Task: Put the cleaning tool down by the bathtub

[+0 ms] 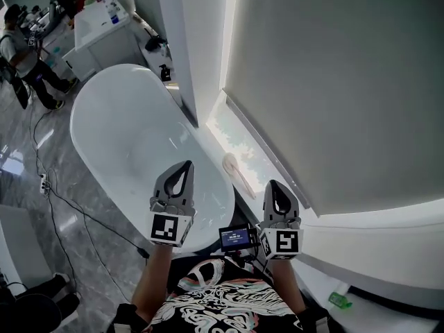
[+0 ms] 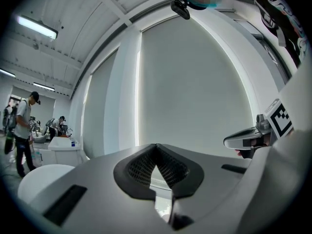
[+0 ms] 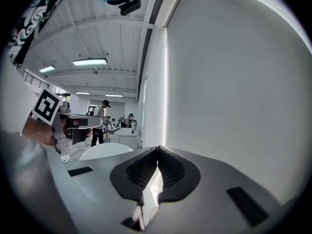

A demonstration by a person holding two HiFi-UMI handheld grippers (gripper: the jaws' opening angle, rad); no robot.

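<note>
Pink and pale, the cleaning tool [image 1: 234,166] lies on the bright ledge [image 1: 211,127] under the window blind [image 1: 333,82]. It is just beside the rim of the white bathtub [image 1: 111,116], with its wider end away from me and its handle running back my way. Neither of my grippers touches it.

As I judge it, the job is as good as done. The tool is down by the tub, and nothing seems left except to stay clear of it.

My left gripper [image 1: 187,166] hangs over the near end of the tub. Its jaws are pressed together, the dark pads meet at the tip, and nothing is between them. My right gripper [image 1: 272,186] hangs near the handle end of the tool but apart from it, its jaws likewise closed tight and empty. Both look out toward the blind.
</note>
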